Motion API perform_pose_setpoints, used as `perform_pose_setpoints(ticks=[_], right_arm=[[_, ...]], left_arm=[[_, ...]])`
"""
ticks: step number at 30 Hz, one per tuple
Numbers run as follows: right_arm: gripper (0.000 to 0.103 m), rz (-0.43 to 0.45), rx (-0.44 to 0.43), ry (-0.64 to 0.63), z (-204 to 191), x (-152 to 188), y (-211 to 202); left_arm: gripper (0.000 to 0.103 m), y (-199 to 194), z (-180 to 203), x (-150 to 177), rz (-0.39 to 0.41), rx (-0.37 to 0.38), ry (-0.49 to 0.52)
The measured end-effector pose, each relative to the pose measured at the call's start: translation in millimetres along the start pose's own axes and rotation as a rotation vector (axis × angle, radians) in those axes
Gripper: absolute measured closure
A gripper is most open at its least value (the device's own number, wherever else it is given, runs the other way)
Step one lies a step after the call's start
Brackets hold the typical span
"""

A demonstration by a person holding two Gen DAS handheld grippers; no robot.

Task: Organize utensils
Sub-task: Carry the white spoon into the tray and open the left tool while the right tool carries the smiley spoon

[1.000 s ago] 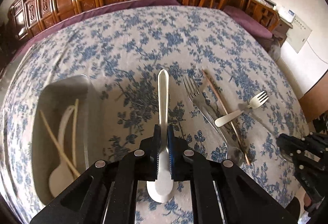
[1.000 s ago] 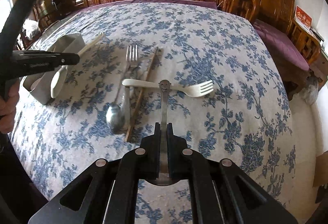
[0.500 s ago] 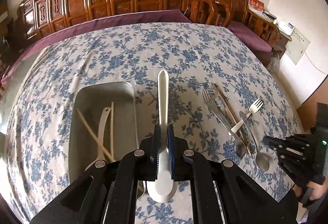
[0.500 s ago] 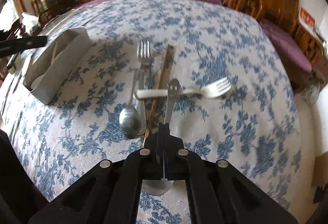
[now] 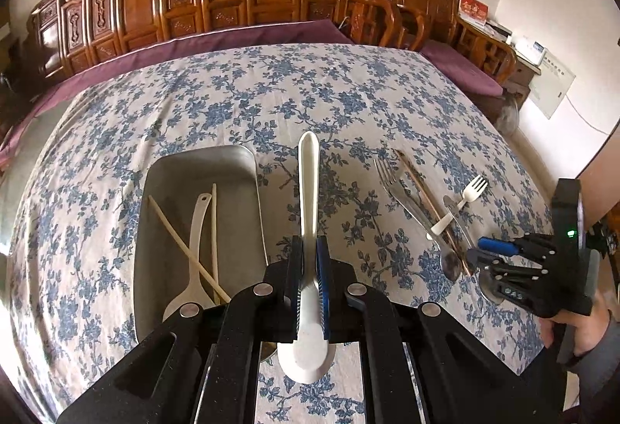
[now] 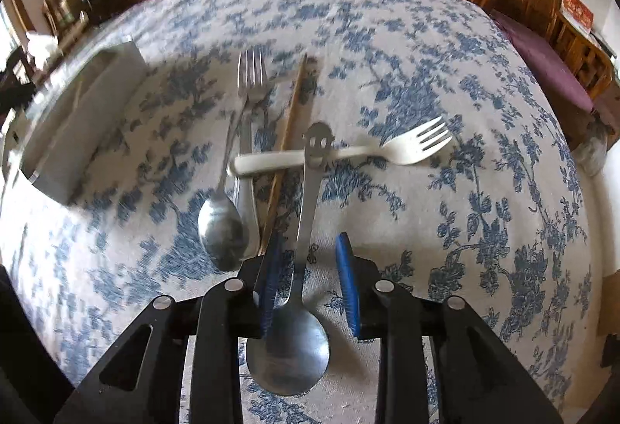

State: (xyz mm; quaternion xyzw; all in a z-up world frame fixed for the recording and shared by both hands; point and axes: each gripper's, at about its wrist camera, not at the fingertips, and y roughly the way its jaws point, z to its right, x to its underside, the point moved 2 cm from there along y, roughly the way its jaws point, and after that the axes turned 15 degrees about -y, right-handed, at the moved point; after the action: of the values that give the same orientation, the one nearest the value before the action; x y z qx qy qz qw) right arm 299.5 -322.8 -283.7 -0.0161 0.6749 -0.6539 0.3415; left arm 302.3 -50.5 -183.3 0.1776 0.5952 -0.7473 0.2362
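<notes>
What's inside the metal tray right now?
The rectangular metal tray holds a white plastic spoon and two pale wooden chopsticks crossed over its handle. The tray's near end is hidden behind the left tool, so anything there cannot be seen.
</notes>
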Motion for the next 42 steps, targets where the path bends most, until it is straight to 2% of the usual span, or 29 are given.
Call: perform_pose_setpoints(ticks=[3, 4, 5, 10, 19, 24, 36, 42], right_arm=[[0.077, -0.004, 0.024, -0.011, -2.8, -1.3, 0.9], [0.093, -0.010, 0.026, -0.018, -3.9, -1.9, 0.6], [0.095, -0.023, 0.028, -0.023, -5.1, -2.9, 0.8], [0.096, -0.052, 0.038, -0.040, -8.7, -4.8, -2.1], [0.096, 0.070, 0.026, -0.075, -27.6, -36.1, -53.4], [0.096, 0.116, 0.000, -0.101, -47.4, -60.5, -65.9], [0.096, 0.188, -0.089, -0.162, -106.1, -114.4, -62.2], [0.096, 0.204, -0.121, -0.173, -125.2, -132.5, -55.4]], left_arm=[[0.097, -3.2, -2.3, -0.5, 0.006, 0.002, 0.003], [0.097, -4.8, -3.2, -0.8, 0.010, -0.001, 0.005], [0.097, -6.8, -5.4, -1.4, 0.016, -0.005, 0.007], [0.097, -16.4, -20.9, -5.9, 0.031, -0.018, 0.002], [0.097, -13.0, -62.0, -12.8, 0.017, -0.035, -0.016], [0.097, -0.2, -79.1, -15.3, 0.006, -0.042, -0.030], [0.096, 39.0, -100.5, -18.1, -0.030, -0.052, -0.060], [0.096, 32.2, -100.2, -20.4, -0.007, -0.057, -0.038]])
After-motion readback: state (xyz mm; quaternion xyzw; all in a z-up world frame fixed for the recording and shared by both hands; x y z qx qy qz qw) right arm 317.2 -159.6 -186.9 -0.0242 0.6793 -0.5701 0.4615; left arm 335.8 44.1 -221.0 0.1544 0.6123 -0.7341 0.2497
